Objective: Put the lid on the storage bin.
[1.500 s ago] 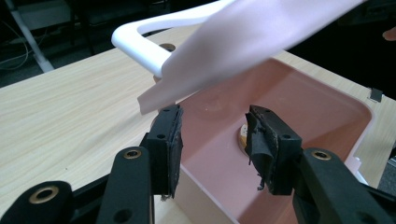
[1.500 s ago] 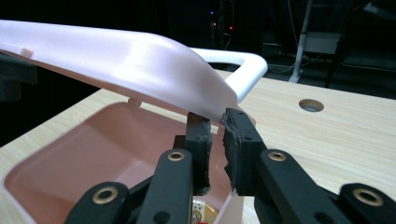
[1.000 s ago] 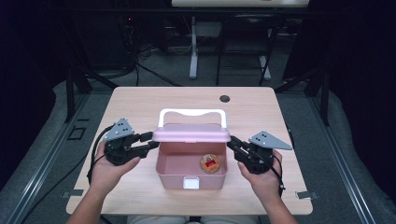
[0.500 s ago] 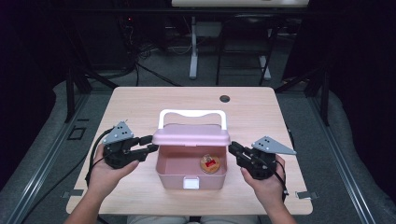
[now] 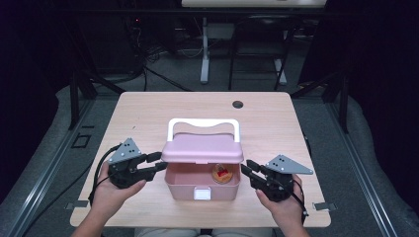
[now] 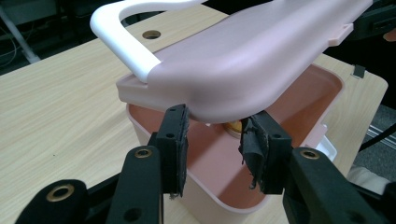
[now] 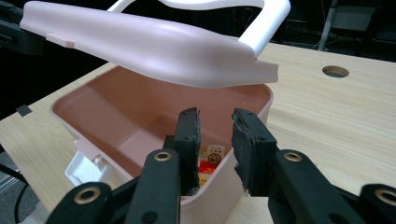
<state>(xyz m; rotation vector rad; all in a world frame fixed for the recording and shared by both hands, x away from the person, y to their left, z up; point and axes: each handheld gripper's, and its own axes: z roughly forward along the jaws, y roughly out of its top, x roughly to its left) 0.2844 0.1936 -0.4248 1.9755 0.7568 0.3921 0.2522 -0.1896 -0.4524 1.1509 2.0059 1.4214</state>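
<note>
The pink box (image 5: 202, 185) and its lid (image 5: 203, 149) are looking like smooth, matt plastic, the white handle (image 5: 203, 123) slightly glossier. The table (image 5: 148, 113) is showing pale wood grain. The gripper pads (image 6: 180, 140) are appearing rough, frayed rubber.

Black fingers (image 6: 175, 140) — frayed pads, perhaps rubber.

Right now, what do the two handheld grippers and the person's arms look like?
Both the left gripper and the right gripper are black, each with a grey three-cornered plate on top and a black cable trailing back. Their jaws carry brass-ringed screw holes and frayed black pads. The forearms show no sleeves.
</note>
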